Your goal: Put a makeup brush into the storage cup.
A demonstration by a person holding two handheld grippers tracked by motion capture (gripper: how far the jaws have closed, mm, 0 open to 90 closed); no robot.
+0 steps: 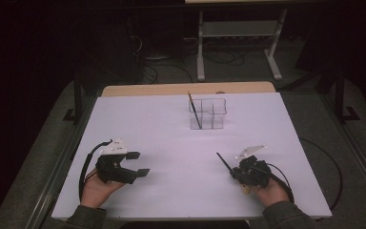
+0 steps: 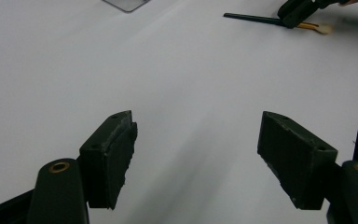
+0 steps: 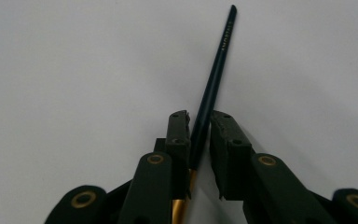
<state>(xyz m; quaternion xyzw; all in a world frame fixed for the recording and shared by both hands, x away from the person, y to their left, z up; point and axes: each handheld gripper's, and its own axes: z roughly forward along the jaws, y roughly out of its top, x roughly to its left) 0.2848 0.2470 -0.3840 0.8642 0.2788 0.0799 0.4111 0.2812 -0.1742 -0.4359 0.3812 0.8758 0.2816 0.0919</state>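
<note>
The right tool [image 3: 199,135] is gripping a dark, thin paintbrush [image 3: 214,79] near its golden ferrule, its jaws pinching the handle from both sides (a sliver of gap is showing beside the right-hand pad). The handle is pointing away from the hand and up-left across the white worktop [image 1: 171,124] in the high view, where the right tool [image 1: 236,171] is sitting near the front right corner. The left tool [image 2: 196,158] is hovering released, its jaws standing wide apart with bare worktop between them; it [image 1: 140,163] is sitting near the front left, well apart from the brush. Toward the far edge, a clear divided holder [image 1: 208,114] is standing, with another brush [image 1: 195,110] leaning in its left compartment.
</note>
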